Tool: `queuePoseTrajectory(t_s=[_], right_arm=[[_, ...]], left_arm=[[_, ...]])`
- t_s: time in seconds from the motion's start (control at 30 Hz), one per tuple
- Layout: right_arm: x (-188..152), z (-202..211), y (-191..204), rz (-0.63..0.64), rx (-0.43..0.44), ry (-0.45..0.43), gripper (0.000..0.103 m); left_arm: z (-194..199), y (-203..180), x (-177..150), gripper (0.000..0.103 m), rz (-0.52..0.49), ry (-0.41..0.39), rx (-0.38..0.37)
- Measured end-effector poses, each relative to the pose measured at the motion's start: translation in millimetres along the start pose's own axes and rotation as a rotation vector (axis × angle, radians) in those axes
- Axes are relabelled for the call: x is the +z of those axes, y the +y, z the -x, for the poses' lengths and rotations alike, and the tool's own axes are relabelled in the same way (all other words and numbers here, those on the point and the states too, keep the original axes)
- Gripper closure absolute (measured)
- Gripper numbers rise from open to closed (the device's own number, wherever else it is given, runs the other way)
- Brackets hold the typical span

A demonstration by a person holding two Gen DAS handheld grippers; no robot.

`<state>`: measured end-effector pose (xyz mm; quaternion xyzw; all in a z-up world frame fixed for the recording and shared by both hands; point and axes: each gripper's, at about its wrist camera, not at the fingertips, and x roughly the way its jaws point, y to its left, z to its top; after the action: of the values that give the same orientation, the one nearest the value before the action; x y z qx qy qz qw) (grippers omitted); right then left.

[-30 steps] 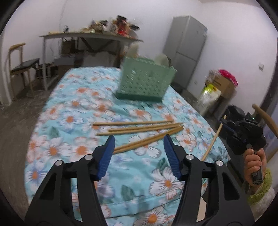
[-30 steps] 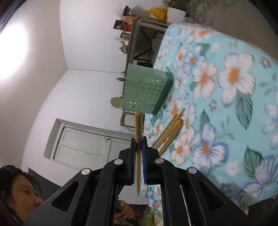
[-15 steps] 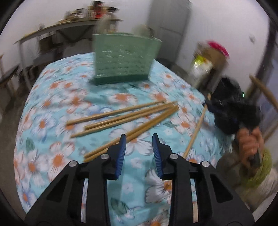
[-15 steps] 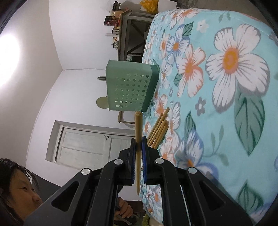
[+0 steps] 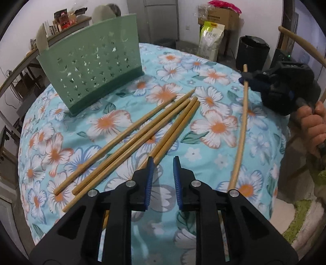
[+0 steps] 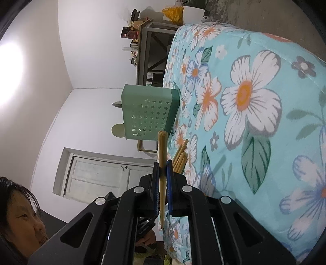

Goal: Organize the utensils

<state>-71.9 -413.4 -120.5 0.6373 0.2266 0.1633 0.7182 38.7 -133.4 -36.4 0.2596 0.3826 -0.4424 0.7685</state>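
Observation:
Several wooden chopsticks (image 5: 142, 130) lie in a loose fan on the floral cloth, in front of a green perforated utensil holder (image 5: 91, 63). My left gripper (image 5: 163, 161) hovers low over their near ends. Its jaws are closing, with only cloth showing between the blue pads; the left pad (image 5: 149, 177) covers the rightmost stick of the fan. My right gripper (image 6: 162, 163) is shut on one chopstick (image 6: 162, 146), which runs across its pads. In the left wrist view that right gripper (image 5: 246, 78) holds the chopstick (image 5: 242, 126) slanted over the table's right side. The holder (image 6: 148, 114) is beyond it.
The round table's cloth (image 5: 214, 67) drops off at the near and right edges. A person's hand (image 5: 313, 126) grips the right gripper's handle. Behind stand a cluttered grey table (image 5: 67, 20), a cardboard box (image 5: 220, 16), a bag (image 5: 212, 40) and a black bin (image 5: 252, 51).
My left gripper has dropped toward the chopsticks and rolled, and its jaws have narrowed a lot. The right gripper still holds its chopstick and has sunk slightly toward the table.

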Motion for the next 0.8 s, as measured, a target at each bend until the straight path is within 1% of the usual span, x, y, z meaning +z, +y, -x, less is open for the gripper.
queuePoseTrajectory(t_s=[0.13,0.27,0.43,0.47,0.53,0.67,0.8], right_arm=[[3.9,0.7,0.1,0.003,0.000,-0.005,0.096],[4.9,0.8,-2.2,0.001,-0.002,-0.002,0.096],[7.8,3.6,-2.3,0.001,-0.014,-0.013,0.096],[8.6,4.2,-2.8,0.000,-0.014,-0.015,0.096],[9.6,5.4,-3.0,-0.001,-0.015,-0.022,0.096],[8.9,4.8,-0.9,0.006,-0.026,-0.024,0.096],[9.0,7.3,3.5,0.022,-0.042,-0.039,0.096]], left_arm=[[-4.1,4.8,4.0,0.085,0.001,0.004,-0.011],[-12.5,2.2,11.0,0.085,-0.023,0.036,-0.026],[-18.8,-15.1,28.2,0.085,-0.129,0.076,-0.073],[-21.8,-20.1,32.2,0.085,-0.163,0.088,-0.071],[-29.4,-24.5,37.1,0.085,-0.194,0.115,-0.058],[-41.8,-25.9,46.3,0.085,-0.201,0.159,-0.074],[-44.4,-23.1,48.7,0.090,-0.179,0.158,-0.094]])
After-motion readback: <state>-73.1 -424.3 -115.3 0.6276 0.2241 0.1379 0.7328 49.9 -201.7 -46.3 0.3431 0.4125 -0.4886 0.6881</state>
